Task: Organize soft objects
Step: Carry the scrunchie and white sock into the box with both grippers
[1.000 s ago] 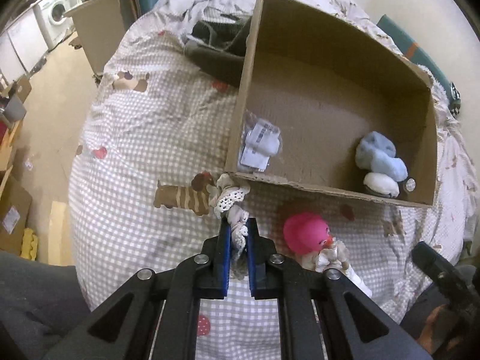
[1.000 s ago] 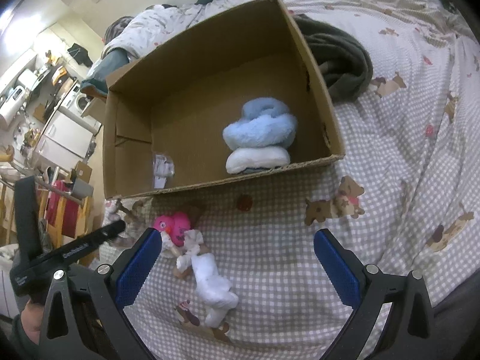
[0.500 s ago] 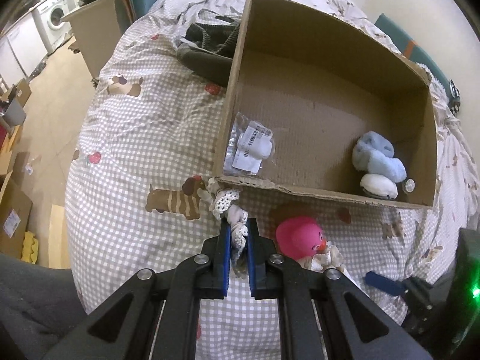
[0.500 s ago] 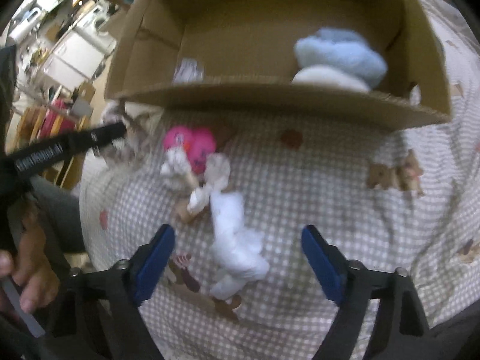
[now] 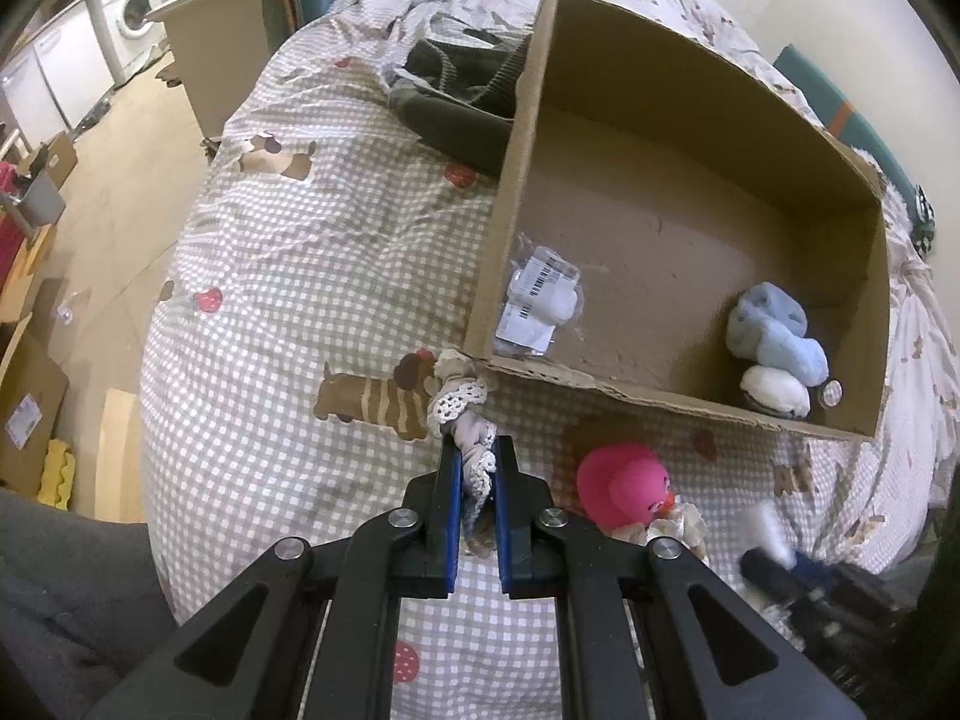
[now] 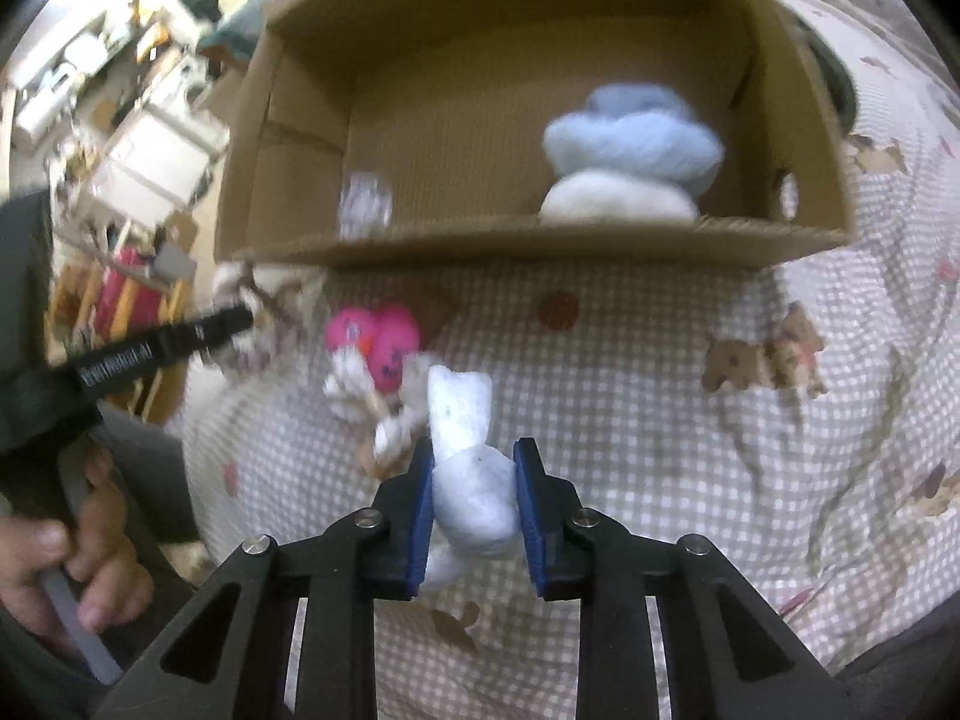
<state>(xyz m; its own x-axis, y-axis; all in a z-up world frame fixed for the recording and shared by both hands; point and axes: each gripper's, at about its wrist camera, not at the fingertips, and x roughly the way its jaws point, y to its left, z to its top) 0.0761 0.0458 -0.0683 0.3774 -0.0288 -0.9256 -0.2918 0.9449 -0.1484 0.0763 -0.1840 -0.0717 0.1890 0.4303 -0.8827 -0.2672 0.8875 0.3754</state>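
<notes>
My left gripper (image 5: 477, 450) is shut on a lace-trimmed cloth (image 5: 462, 414) that lies against the near left corner of the cardboard box (image 5: 510, 138). My right gripper (image 6: 474, 453) is shut on a white sock (image 6: 471, 474) on the checked bed cover. A pink soft toy (image 5: 621, 483) lies between the two grippers, also in the right wrist view (image 6: 384, 339). Inside the box sit a light blue plush (image 5: 774, 330) on a white one (image 5: 774, 390), and a plastic-wrapped packet (image 5: 540, 300).
A dark green garment (image 5: 456, 102) lies on the bed left of the box. The bed edge drops to the floor at the left, with boxes and a washing machine (image 5: 135, 15) beyond. My left hand (image 6: 78, 552) holds its gripper's handle.
My right gripper has moved down and forward onto the white sock and closed on it. My left gripper stays shut on the lace cloth, with the box slightly nearer.
</notes>
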